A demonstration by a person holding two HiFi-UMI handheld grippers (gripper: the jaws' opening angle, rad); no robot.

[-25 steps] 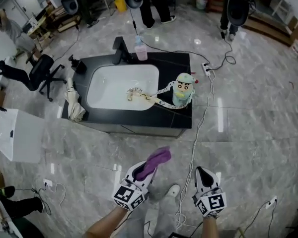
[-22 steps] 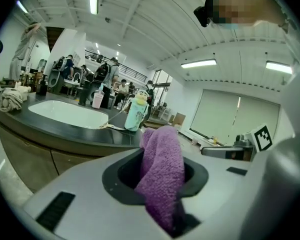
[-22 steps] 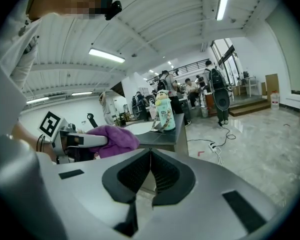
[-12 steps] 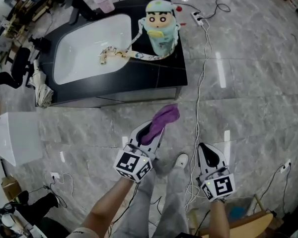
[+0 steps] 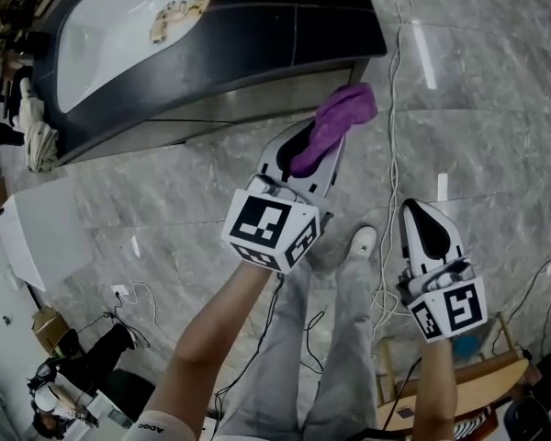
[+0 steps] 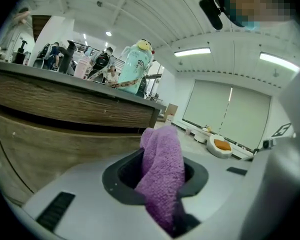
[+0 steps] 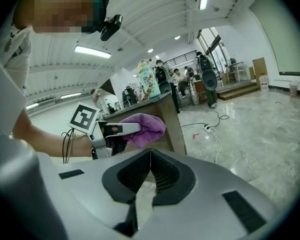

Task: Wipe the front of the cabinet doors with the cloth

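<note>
My left gripper (image 5: 314, 157) is shut on a purple cloth (image 5: 334, 127), whose free end sticks out past the jaws. In the left gripper view the cloth (image 6: 162, 176) hangs between the jaws, a short way from the wood-grain cabinet front (image 6: 55, 134). From the head view the cabinet (image 5: 211, 108) lies just ahead of the cloth, under a black counter (image 5: 285, 39) with a white sink basin (image 5: 119, 26). My right gripper (image 5: 429, 235) is shut and holds nothing, lower and to the right. It sees the left gripper (image 7: 121, 130) and the cloth (image 7: 147, 128) near the cabinet's corner.
A cartoon-figure bottle (image 6: 133, 66) and a pink bottle (image 6: 81, 66) stand on the counter. Cables (image 5: 397, 72) run over the marble floor at the right. A white box (image 5: 37, 232) and a folded umbrella (image 5: 39, 136) lie left of the cabinet. My own legs and shoe (image 5: 356, 244) are below.
Over the last second I have come much closer to the cabinet. The left gripper with the cloth has moved forward toward the cabinet front; the right gripper has followed, still shut.
</note>
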